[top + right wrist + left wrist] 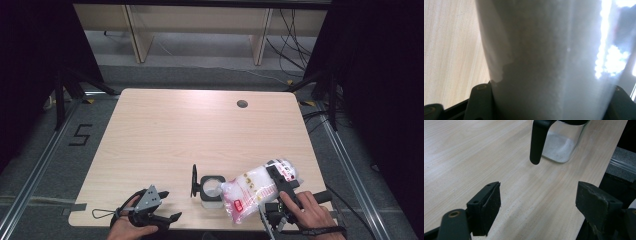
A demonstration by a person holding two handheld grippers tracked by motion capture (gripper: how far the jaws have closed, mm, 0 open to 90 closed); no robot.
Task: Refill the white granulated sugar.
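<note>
High view: my right gripper (280, 182) clamps the tilted bag of white granules (255, 192) over the glass jar (211, 190); left gripper (167, 205) open. Next: tilt further, aim steadily.

The person's left hand (131, 231) comes in at the near edge and holds the black two-jaw left gripper (170, 205) low and nearly level, its jaws spread wide with nothing between them. The right hand (311, 212) holds the black right gripper (279, 175) pointing away from the person, its jaws closed on a soft clear plastic bag of white grains (255, 189), which is tilted.
</note>
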